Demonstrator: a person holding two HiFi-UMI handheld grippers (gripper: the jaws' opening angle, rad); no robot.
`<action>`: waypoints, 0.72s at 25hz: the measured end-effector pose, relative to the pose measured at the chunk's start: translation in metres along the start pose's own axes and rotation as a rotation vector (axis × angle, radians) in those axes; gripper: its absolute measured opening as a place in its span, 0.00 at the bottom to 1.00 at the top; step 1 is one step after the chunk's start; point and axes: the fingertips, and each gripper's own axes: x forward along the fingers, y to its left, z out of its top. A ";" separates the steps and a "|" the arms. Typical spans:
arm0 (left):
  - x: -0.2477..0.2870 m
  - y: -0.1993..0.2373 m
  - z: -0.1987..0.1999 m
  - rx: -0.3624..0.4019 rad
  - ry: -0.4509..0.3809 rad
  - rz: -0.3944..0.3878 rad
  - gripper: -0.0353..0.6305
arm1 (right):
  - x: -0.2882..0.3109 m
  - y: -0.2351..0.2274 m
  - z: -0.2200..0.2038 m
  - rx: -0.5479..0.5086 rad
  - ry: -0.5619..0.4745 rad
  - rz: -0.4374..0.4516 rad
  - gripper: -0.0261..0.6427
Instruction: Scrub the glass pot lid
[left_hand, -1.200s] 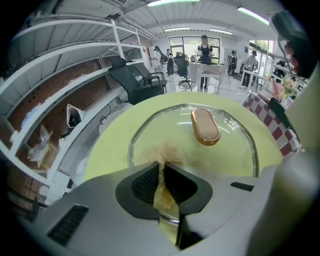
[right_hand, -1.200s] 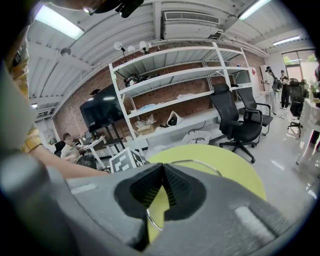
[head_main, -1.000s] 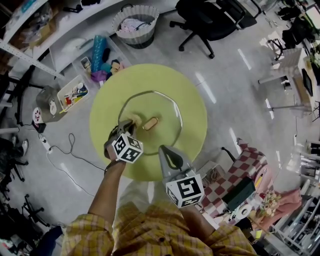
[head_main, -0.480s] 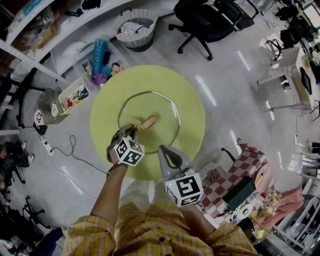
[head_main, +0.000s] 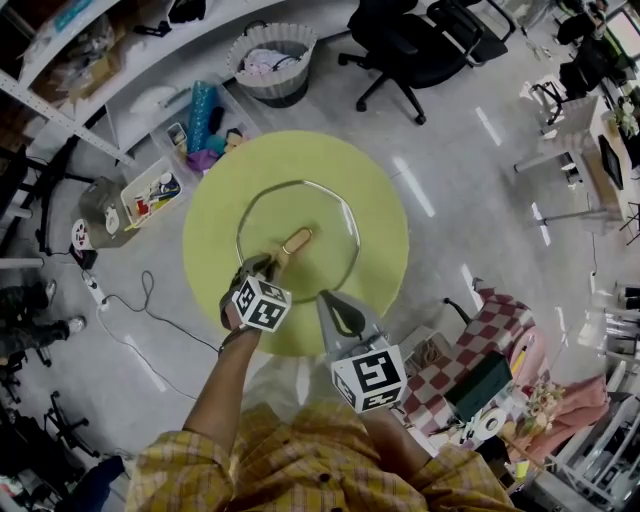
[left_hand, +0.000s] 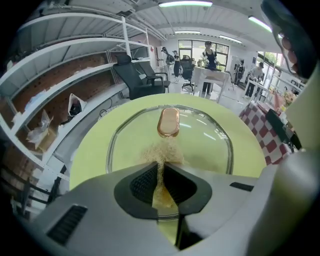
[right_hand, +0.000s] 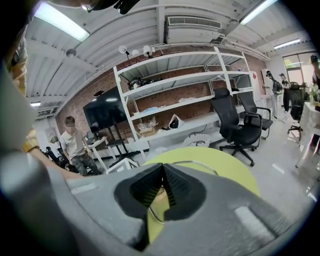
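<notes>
A glass pot lid (head_main: 325, 225) with a metal rim and a copper-brown handle (head_main: 296, 241) lies flat on the round yellow-green table (head_main: 220, 215). My left gripper (head_main: 262, 264) is shut on a tan fibrous scrubber (left_hand: 162, 152), which presses on the glass just short of the handle (left_hand: 168, 121). In the left gripper view the lid (left_hand: 210, 140) fills the middle. My right gripper (head_main: 328, 298) sits at the lid's near rim with its jaws shut and nothing visible between the pads. The rim wire (right_hand: 154, 216) shows below the right gripper (right_hand: 162, 172).
Around the table stand a wire basket (head_main: 272, 50), a black office chair (head_main: 420, 35), plastic bins of supplies (head_main: 150, 185) and white shelving (head_main: 60, 115). A checked cloth (head_main: 500, 320) lies at the right, a cable (head_main: 140, 300) on the floor at the left. A person (right_hand: 75, 145) stands by the shelves.
My left gripper has slid the scrubber a little to the right and nearer, along the glass by the handle. The right gripper and the lid have stayed put.
</notes>
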 end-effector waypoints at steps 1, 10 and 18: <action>0.000 -0.002 -0.001 -0.002 0.001 -0.002 0.10 | -0.001 0.000 0.000 -0.001 -0.002 -0.001 0.03; -0.008 -0.027 -0.010 -0.019 0.013 -0.022 0.10 | -0.019 0.006 0.001 -0.015 -0.015 -0.001 0.04; -0.011 -0.046 -0.026 0.000 0.027 -0.020 0.10 | -0.026 0.012 0.002 -0.033 -0.016 -0.001 0.04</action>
